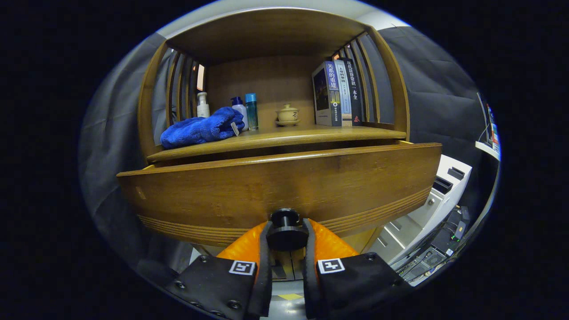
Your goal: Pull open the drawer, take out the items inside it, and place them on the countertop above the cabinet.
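Observation:
A wooden drawer front (284,182) stands pulled out from the cabinet, right ahead of me. Its round dark knob (286,231) sits between my two fingers, and my gripper (286,233) is shut on it, one finger pressing each side. The drawer's inside is hidden behind its front panel. Above it runs the wooden countertop (302,133), which carries a blue towel (202,128), a white pump bottle (203,105), a white bottle with a blue cap (239,107), a blue bottle (251,111), a small lidded ceramic cup (287,114) and upright books (337,93).
Slatted wooden side rails (180,86) and a top board close in the shelf space. A white machine (438,195) stands to the right of the cabinet, with cables and equipment on the floor below it. Grey cloth hangs behind.

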The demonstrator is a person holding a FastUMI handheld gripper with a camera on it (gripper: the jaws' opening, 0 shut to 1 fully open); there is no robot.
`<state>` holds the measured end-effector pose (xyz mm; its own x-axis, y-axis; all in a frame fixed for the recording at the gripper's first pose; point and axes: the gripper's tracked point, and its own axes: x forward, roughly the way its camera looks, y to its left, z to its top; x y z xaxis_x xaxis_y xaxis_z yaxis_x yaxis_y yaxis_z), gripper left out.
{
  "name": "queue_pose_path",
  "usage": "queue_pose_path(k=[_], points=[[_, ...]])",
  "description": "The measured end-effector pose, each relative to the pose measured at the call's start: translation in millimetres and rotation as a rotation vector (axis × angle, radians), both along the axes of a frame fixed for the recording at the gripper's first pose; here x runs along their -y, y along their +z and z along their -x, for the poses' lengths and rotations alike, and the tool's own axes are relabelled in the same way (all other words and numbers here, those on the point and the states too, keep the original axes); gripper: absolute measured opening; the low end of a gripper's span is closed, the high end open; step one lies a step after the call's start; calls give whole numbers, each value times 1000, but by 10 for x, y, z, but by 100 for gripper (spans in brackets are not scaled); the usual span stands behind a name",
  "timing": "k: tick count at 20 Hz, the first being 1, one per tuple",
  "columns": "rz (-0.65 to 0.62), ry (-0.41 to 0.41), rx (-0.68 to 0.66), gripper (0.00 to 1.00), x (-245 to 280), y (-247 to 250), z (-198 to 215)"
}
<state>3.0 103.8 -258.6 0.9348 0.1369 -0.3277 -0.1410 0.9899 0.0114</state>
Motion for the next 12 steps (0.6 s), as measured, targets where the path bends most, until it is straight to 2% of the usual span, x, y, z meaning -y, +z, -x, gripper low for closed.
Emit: queue_pose_path(k=[12], points=[[10, -9, -47, 38, 97, -77, 401]])
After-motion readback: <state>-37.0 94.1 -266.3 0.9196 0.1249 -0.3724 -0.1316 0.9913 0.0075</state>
